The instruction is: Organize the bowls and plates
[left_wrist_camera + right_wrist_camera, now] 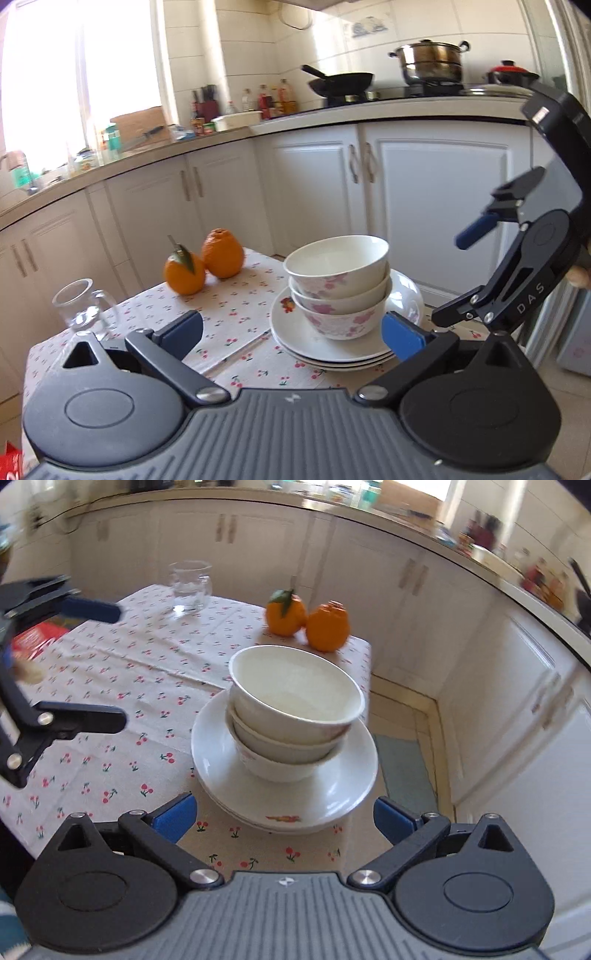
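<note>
Three white bowls with pink flowers are nested in a stack that stands on a stack of white plates on a cherry-print tablecloth. The same bowls and plates show in the right wrist view. My left gripper is open and empty, low over the cloth, its right pad close to the plates' front rim. My right gripper is open and empty just in front of the plates; it also shows at the right of the left wrist view.
Two oranges sit at the table's far edge. A clear glass cup stands at the left corner. The table's edge drops to the floor right of the plates. White cabinets and a cluttered counter surround the table.
</note>
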Demonstrator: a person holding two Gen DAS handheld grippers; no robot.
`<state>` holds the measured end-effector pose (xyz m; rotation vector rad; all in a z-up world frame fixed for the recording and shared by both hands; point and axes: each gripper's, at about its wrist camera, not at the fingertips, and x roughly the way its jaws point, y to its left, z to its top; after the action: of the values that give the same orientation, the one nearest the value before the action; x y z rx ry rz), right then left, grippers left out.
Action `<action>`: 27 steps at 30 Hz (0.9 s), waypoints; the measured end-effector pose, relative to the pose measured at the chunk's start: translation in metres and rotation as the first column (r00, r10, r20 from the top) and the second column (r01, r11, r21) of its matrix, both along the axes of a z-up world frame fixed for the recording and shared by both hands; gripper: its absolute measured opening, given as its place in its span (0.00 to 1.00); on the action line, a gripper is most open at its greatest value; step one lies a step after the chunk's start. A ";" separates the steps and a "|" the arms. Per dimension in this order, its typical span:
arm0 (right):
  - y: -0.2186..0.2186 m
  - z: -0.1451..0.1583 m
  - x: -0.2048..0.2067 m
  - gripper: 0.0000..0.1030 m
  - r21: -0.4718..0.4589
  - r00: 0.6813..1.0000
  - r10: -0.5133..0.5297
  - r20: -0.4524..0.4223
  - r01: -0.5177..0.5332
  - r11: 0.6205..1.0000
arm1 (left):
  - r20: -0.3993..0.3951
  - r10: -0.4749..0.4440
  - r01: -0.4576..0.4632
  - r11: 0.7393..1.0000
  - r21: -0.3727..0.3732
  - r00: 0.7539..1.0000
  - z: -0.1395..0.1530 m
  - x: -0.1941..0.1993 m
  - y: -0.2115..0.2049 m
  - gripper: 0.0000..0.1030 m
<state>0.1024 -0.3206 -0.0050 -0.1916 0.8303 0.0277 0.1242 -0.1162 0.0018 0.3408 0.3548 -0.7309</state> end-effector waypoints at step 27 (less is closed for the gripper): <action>0.049 0.031 -0.091 1.00 0.132 0.894 -0.375 0.244 0.352 0.927 | -0.165 0.327 -0.339 0.940 -0.048 0.930 0.017 -0.045 0.020 0.99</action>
<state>0.0111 -0.2721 0.0257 0.0438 0.5837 -0.3110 0.0795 -0.0960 0.0185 0.1454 0.5172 -0.4349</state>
